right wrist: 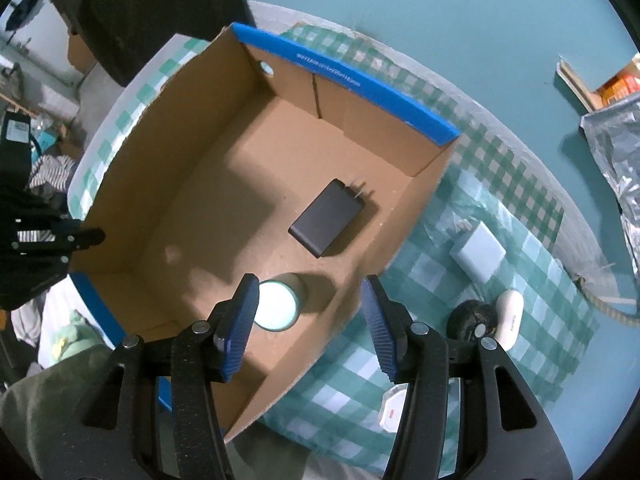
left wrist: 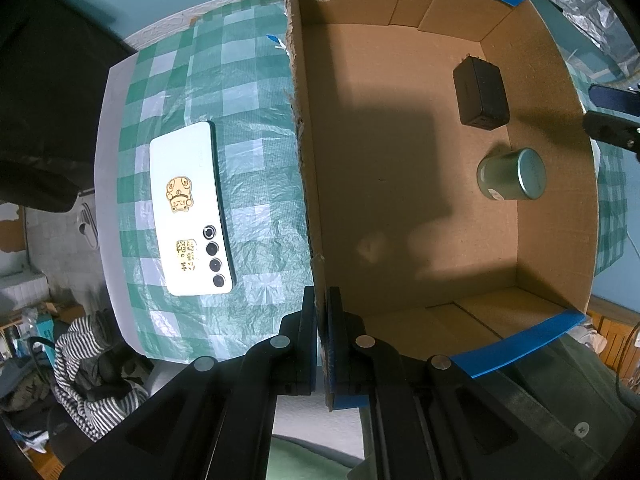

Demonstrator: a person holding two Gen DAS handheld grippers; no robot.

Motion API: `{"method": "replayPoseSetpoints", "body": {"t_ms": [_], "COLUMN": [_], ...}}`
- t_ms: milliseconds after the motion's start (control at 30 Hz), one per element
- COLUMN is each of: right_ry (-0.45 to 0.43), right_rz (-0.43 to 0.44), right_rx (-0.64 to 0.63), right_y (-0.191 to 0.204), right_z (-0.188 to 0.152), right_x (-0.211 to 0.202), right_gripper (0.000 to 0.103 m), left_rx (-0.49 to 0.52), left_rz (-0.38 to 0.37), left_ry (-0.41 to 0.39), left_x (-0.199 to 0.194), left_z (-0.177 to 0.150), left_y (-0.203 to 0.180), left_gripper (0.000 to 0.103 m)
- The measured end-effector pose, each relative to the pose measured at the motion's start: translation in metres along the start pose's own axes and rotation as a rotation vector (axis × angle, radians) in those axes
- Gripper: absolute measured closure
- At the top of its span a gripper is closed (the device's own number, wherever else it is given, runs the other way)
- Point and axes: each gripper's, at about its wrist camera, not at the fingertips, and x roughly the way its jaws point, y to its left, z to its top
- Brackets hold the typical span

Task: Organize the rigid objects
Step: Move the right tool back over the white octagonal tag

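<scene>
An open cardboard box (left wrist: 552,216) (right wrist: 160,176) with blue rims stands on the checked tablecloth. Inside lie a black charger (left wrist: 481,94) (right wrist: 327,218) and an upright green tin (left wrist: 512,175) (right wrist: 278,305). My left gripper (left wrist: 320,300) is shut on the box's left wall. My right gripper (right wrist: 310,292) is open and empty, above the box's right part, over the tin. A white phone (left wrist: 190,210) with gold stickers lies on the cloth left of the box.
Right of the box on the cloth lie a white charger (right wrist: 478,250), a white oval case (right wrist: 510,318), a black round object (right wrist: 470,320) and a white item with red mark (right wrist: 392,410). Foil bag (right wrist: 616,152) at the far right. Striped clothes (left wrist: 92,372) lie beyond the table edge.
</scene>
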Motion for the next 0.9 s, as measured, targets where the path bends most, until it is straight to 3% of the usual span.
{"method": "replayPoseSetpoints", "body": {"t_ms": [333, 433, 900], "right_ry": [-0.037, -0.027, 0.009], "right_rz": [-0.007, -0.033, -0.054], "right_rx": [0.077, 0.111, 0.310], "right_y": [-0.025, -0.039, -0.106], "right_z": [-0.015, -0.022, -0.073], "right_x": [-0.028, -0.032, -0.033], "right_gripper": [0.047, 0.042, 0.041], "left_rx": [0.001, 0.002, 0.003], "left_rz": [0.000, 0.001, 0.002], "left_ry": [0.000, 0.000, 0.002], "left_x": [0.000, -0.001, -0.001], "left_z": [0.001, 0.001, 0.003], "left_y": [0.000, 0.000, 0.000], "left_gripper": [0.099, 0.099, 0.099]}}
